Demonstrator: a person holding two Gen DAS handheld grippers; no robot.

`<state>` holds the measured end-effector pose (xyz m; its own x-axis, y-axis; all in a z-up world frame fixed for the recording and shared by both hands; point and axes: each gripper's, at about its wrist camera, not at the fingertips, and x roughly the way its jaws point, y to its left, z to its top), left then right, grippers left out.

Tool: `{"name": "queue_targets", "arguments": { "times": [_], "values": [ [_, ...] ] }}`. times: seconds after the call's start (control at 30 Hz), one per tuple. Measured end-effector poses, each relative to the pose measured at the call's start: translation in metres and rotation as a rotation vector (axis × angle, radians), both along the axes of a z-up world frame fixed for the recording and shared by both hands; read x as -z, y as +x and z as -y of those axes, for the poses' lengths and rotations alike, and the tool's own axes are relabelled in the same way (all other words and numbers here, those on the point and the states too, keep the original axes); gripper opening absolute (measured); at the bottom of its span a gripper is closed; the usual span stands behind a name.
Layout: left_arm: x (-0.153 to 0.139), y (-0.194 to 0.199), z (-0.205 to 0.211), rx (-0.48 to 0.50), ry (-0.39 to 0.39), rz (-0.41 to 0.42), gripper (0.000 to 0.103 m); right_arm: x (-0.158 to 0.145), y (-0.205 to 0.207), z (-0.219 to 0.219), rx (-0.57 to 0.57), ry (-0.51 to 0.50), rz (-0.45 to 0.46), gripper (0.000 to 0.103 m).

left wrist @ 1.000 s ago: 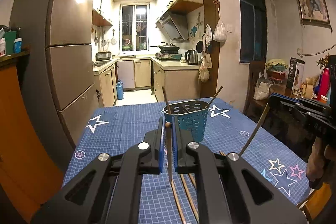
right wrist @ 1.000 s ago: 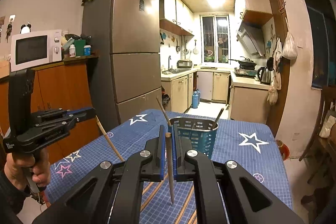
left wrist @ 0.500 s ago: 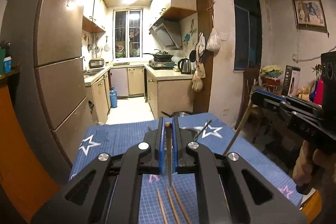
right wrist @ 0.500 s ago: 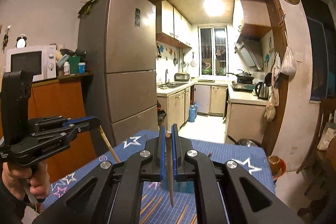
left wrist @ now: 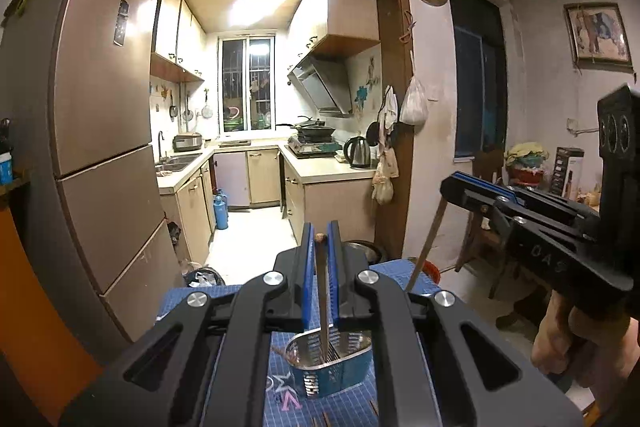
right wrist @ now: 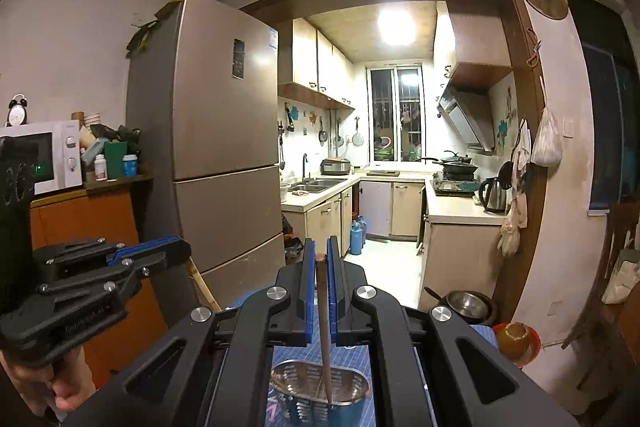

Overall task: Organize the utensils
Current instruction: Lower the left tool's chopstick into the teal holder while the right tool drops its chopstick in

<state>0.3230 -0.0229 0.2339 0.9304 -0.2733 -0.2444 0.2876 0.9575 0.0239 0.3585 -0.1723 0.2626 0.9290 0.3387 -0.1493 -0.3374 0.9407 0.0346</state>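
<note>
My left gripper point(left wrist: 320, 239) is shut on a wooden chopstick point(left wrist: 322, 291) that hangs point down over the blue utensil basket point(left wrist: 332, 367). My right gripper point(right wrist: 319, 255) is shut on another chopstick point(right wrist: 323, 327), its tip over the same basket point(right wrist: 320, 387). The basket stands on the blue star tablecloth point(left wrist: 352, 407). In the left wrist view the right gripper point(left wrist: 452, 187) shows at the right with its chopstick point(left wrist: 426, 239). In the right wrist view the left gripper point(right wrist: 176, 251) shows at the left.
Loose chopsticks point(left wrist: 324, 421) lie on the cloth in front of the basket. A tall fridge point(right wrist: 224, 155) stands left. The kitchen doorway is ahead. A metal pot point(right wrist: 468, 303) and an orange bowl point(right wrist: 516, 341) sit beyond the table's far right corner.
Both grippers have risen and moved forward with their chopsticks. The basket went from in front of the fingers to below them, and both chopstick tips now hang over its opening.
</note>
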Motion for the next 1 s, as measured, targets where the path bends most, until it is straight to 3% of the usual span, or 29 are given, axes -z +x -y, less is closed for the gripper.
{"name": "queue_targets", "arguments": {
  "times": [0.13, 0.43, 1.0],
  "values": [
    [0.014, 0.026, 0.009, -0.012, 0.016, -0.023, 0.005, 0.009, 0.026, -0.003, 0.000, -0.002, -0.019, 0.006],
    [0.057, 0.079, 0.011, -0.051, 0.032, -0.114, 0.005, 0.063, 0.082, -0.006, 0.005, -0.010, -0.117, 0.006],
    [0.066, 0.097, 0.009, -0.064, 0.042, -0.136, 0.005, 0.088, 0.097, -0.004, 0.001, -0.005, -0.148, 0.006]
  ]
}}
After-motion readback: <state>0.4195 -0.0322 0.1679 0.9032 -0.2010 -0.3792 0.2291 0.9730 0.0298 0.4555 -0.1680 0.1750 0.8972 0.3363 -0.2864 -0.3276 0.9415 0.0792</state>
